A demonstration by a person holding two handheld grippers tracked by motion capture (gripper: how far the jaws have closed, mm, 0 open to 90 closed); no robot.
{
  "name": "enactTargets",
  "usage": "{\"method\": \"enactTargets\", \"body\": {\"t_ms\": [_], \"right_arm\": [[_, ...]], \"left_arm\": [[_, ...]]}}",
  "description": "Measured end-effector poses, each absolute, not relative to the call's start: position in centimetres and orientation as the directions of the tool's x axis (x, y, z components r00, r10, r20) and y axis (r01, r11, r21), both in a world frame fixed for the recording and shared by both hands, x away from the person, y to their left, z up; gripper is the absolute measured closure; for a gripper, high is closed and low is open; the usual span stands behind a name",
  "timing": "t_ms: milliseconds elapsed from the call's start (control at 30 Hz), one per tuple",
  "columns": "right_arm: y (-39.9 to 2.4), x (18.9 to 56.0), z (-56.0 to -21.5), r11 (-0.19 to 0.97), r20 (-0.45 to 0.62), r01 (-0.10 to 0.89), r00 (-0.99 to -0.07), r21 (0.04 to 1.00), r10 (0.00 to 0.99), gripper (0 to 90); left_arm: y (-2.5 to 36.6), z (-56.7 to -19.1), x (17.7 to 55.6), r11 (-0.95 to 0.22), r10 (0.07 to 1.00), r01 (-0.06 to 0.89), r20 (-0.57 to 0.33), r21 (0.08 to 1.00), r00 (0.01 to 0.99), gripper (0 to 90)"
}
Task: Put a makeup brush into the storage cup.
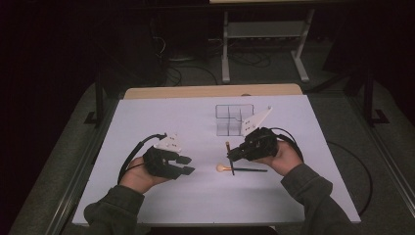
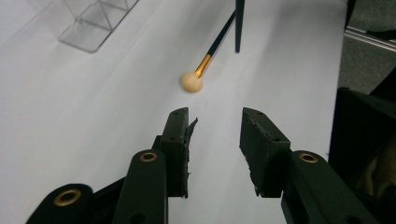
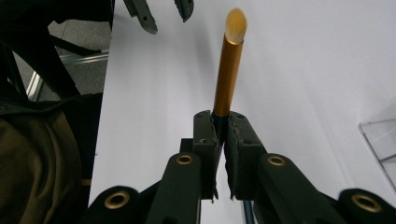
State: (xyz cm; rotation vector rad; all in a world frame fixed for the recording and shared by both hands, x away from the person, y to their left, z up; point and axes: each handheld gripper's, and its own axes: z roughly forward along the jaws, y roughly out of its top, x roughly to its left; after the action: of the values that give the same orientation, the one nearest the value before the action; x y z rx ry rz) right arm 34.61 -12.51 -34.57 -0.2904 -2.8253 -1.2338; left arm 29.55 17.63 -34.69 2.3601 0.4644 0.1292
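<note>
Nearest the person, at about seven o'clock on the white table (image 1: 147, 205), the left gripper (image 1: 186, 165) was held in the left hand (image 1: 138, 177), its sleeve coming in from the bottom edge. Its jaws stood partly apart with nothing between them. In the left gripper view the two black pads (image 2: 177, 140) framed a bare strip of table, and the left gripper (image 2: 215, 120) pointed towards twelve o'clock at a round-tipped brush (image 2: 205, 65).

That round-tipped brush (image 1: 240, 169) lay flat near the table's centre, its pale ball end at nine o'clock and its dark handle running towards three o'clock, well clear of the left gripper's pads.

Just beyond it, at about four o'clock of the table's centre, the right gripper (image 1: 229, 155) sat in the right hand (image 1: 284, 157). Its jaws were closed tight on a second brush (image 1: 229, 157), which crossed over the lying brush's handle. In the right gripper view the right gripper (image 3: 223, 122) clamped the dark handle just below the gold ferrule, and the gold brush (image 3: 229, 70) rose towards twelve o'clock, ending in a blurred pale tuft. The left gripper's jaw tips (image 3: 161, 11) showed at eleven o'clock of that view.

Farthest off, at one o'clock on the table, stood a clear compartment organiser (image 1: 231, 120), beside the right gripper's grey plate.
</note>
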Motion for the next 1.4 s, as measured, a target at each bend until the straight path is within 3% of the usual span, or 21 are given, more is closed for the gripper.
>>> {"method": "enactTargets", "body": {"t_ms": [667,1400], "right_arm": [[-14.4,37.2,-34.1,0.616,0.182,0.276,-0.96,0.737,0.213,82.7],[-14.6,39.6,-30.5,0.625,0.145,0.288,-0.952,0.725,0.271,82.7]], "left_arm": [[20.6,-36.7,29.4,-0.64,0.47,0.369,-0.036,0.674,0.882,53.0],[23.7,-38.4,28.7,-0.579,0.558,0.426,-0.043,0.695,0.829,40.5]]}}
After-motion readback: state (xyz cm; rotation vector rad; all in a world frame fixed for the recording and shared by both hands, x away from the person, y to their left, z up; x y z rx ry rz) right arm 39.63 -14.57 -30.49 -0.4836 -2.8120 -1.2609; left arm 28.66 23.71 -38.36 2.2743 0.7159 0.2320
